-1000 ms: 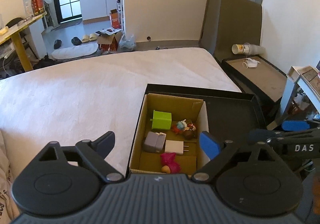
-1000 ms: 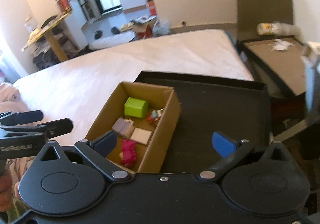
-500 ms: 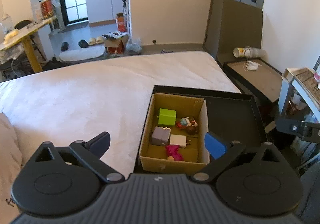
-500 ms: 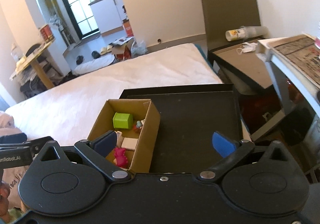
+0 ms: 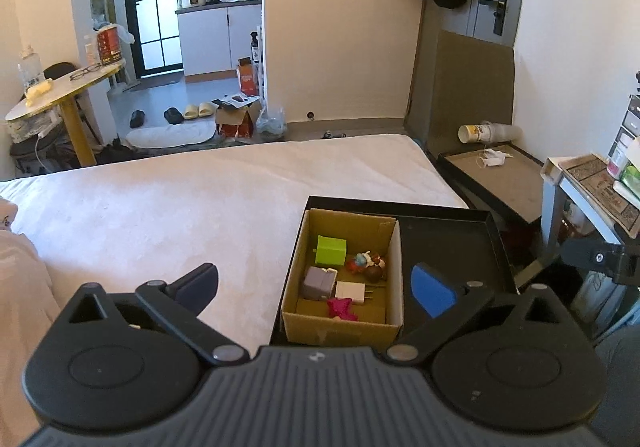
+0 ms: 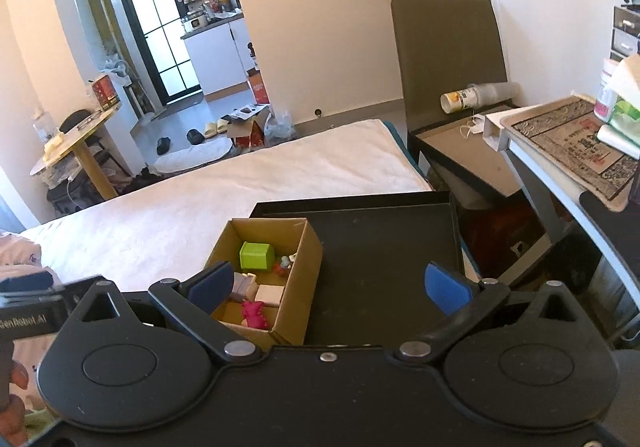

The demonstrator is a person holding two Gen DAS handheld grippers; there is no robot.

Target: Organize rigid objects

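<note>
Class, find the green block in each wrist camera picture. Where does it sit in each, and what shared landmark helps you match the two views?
Left wrist view: green block, right of centre, at the far end of the cardboard box.
Right wrist view: green block, left of centre, again at the box's far end.
Shared landmark: the pink toy at the box's near end.

Cardboard box (image 6: 298, 279): in the right wrist view its near-left corner is covered by the right gripper's (image 6: 326, 287) left finger, and the pink toy (image 6: 254, 314) shows only in part. Small figurines (image 5: 366, 261), at 2 o'clock from the white plug (image 5: 351, 291): too small to identify. Left gripper (image 6: 24, 301): cut off by the left edge in the right wrist view.
</note>
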